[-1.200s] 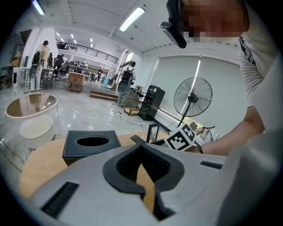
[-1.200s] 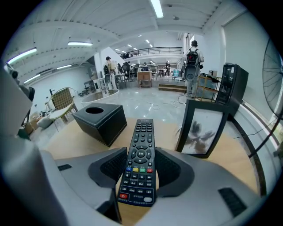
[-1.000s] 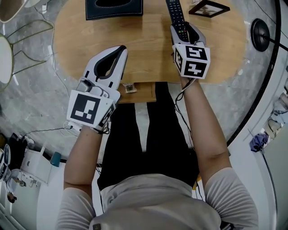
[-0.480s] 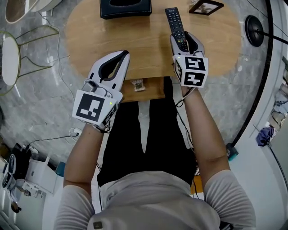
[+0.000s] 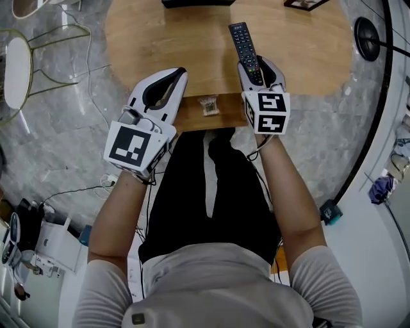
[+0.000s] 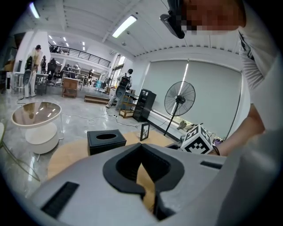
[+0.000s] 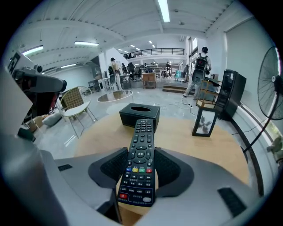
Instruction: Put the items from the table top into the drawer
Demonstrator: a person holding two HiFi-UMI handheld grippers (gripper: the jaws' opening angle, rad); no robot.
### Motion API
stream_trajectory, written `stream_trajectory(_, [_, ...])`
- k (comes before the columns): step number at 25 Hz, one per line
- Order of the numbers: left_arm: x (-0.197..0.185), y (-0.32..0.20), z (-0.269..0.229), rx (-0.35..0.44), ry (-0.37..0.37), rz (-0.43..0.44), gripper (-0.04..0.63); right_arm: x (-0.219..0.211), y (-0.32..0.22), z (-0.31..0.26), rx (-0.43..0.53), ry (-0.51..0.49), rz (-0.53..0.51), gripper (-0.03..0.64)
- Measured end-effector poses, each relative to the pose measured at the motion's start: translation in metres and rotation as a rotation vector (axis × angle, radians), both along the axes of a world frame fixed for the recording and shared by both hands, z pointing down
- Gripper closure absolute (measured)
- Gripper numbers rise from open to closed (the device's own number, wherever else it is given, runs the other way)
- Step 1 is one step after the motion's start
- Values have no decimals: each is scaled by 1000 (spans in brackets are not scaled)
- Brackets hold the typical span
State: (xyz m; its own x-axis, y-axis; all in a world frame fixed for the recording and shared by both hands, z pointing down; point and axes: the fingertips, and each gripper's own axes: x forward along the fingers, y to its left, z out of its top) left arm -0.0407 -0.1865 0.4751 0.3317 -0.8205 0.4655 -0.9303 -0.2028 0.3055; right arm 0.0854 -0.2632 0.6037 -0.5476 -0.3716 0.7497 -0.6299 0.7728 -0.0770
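Note:
A black remote control sits lengthwise between the jaws of my right gripper, which is shut on it, and it is held above the front edge of the round wooden table. Just left of that gripper, an open wooden drawer juts out under the edge, with a small pale item inside. My left gripper hovers at the drawer's left corner, shut with nothing between its fingers.
A black tissue box and a small picture frame stand at the table's far side. A floor fan's base is at the right, a wire chair at the left. The person's legs sit right below the drawer.
Both grippers have drawn back toward the person. The right one carried the remote from over the table to its front edge beside the drawer. More of the drawer shows.

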Motion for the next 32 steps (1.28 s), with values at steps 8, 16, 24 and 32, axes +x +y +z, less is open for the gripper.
stream_trajectory(8, [9,57,5,2,-19,-110,586,-3,59,10,-7,-21,-143,407])
stream_trajectory(16, [33,108,27,-9,-11,-196,586,-4,109,23,5,-34,-296,407])
stream_trajectory(24, [29,150,59,-26,-2,-251,586,-12,151,53,-8,-25,-377,407])
stream_trajectory(32, [27,179,91,-46,9,-287,586,-14,188,80,-8,-11,-468,407])
